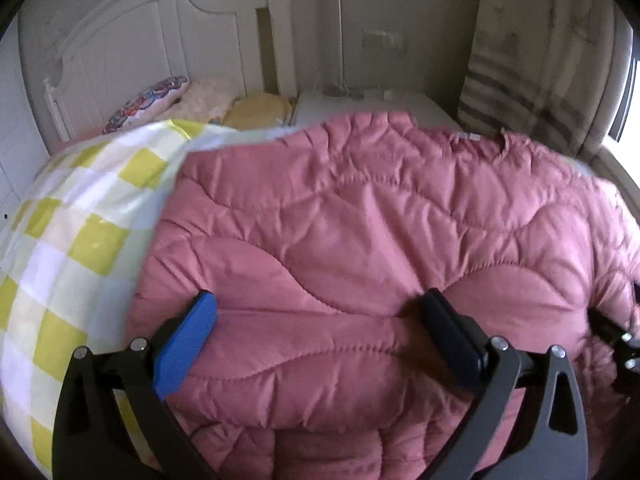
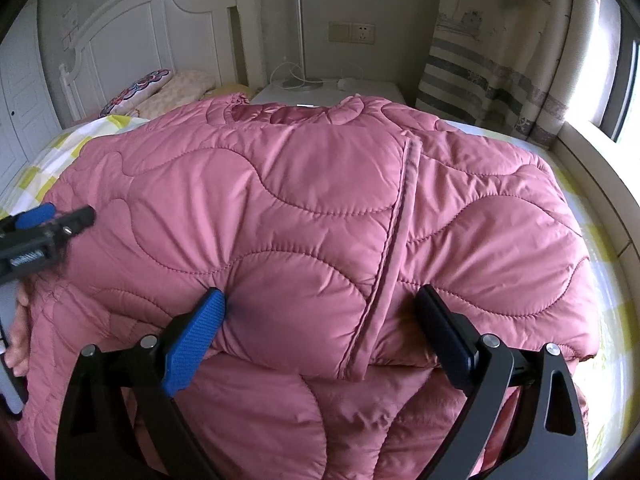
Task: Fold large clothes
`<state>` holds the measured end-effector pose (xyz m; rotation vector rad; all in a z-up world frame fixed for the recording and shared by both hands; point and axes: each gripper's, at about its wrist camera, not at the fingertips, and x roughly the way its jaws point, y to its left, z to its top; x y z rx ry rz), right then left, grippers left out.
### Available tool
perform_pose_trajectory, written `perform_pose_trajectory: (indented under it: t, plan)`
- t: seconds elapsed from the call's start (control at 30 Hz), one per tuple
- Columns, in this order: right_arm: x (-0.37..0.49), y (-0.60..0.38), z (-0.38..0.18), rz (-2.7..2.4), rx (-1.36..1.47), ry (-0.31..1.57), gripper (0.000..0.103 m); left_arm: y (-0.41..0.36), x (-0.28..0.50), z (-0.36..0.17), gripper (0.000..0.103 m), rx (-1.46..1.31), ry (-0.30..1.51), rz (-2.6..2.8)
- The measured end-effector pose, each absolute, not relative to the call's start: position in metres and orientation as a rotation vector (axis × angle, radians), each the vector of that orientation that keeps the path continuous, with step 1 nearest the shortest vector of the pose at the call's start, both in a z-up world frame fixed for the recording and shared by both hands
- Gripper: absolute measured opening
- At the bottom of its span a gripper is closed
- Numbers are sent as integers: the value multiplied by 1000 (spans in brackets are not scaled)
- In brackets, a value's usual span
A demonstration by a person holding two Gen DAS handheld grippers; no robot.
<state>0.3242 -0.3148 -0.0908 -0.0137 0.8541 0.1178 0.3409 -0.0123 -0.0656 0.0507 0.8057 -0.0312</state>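
- Right wrist view: the right gripper (image 2: pixel 320 312) stands with its jaws spread wide, one blue pad and one dark pad pressing into the near folded edge of the pink quilted jacket (image 2: pixel 304 200). Nothing is pinched between them; the fabric bulges between the fingers but is not clamped.
- The placket strip (image 2: pixel 394 240) runs between the two fingers, down to the near fold. The jaws appear placed astride it to flatten or steady the doubled layer, in my judgement.
- Left wrist view: the left gripper (image 1: pixel 320 312) likewise has its jaws wide apart, the pads resting on the jacket's puffed surface near its near edge, holding nothing.
- In the right wrist view the left gripper (image 2: pixel 44 220) shows at the left edge of the frame, with part of a hand (image 2: pixel 20 336) below it, beside the jacket's left side.
- The jacket lies on the bed (image 1: pixel 60 240), covering most of the near and middle area of the yellow-checked cover, collar (image 2: pixel 296 114) towards the headboard (image 2: pixel 132 36). A lower layer shows under the near fold, so one fold seems made already; the work is judged partly done.
- Risk: the padding is springy and may lift open when the pressure ends.
- Far end: pillows (image 2: pixel 160 92) at the head of the bed, a white bedside cabinet (image 2: pixel 332 90) with a lamp stem, and a curtain (image 2: pixel 500 60) by the window.
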Motion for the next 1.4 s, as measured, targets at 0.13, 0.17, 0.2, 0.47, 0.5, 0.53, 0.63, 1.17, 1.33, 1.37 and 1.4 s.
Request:
perform_pose_trajectory:
  t: [0.13, 0.17, 0.2, 0.47, 0.5, 0.53, 0.63, 1.17, 1.33, 1.37, 1.4]
  plan:
    - [325, -315, -91, 118, -12, 855, 92, -6, 310, -53, 101, 20, 758, -40]
    - [324, -315, -91, 118, -12, 855, 92, -6, 304, -54, 101, 33, 759, -34]
    - [324, -315, -91, 119, -12, 855, 92, -6, 301, -57, 101, 47, 766, -31]
    - [321, -318, -86, 105, -8, 862, 92, -14, 311, -82, 101, 153, 836, 7]
    - [316, -320, -80, 94, 4, 861, 92, -14, 310, -81, 101, 148, 838, 5]
    - [307, -326, -71, 76, 32, 834, 92, -12, 310, -82, 101, 139, 839, 1]
    - [287, -353, -59, -55, 78, 792, 92, -13, 309, -81, 101, 115, 839, -9]
    - [216, -306, -91, 166, -101, 881, 94, -4, 231, -52, 101, -42, 775, -188]
    - [217, -307, -100, 135, -98, 926, 96, -37, 233, -91, 101, 156, 893, -165]
    - [213, -314, -95, 112, -103, 906, 96, -32, 233, -86, 101, 138, 894, -159]
    - [207, -321, -91, 97, -98, 890, 96, -24, 232, -81, 101, 120, 884, -134]
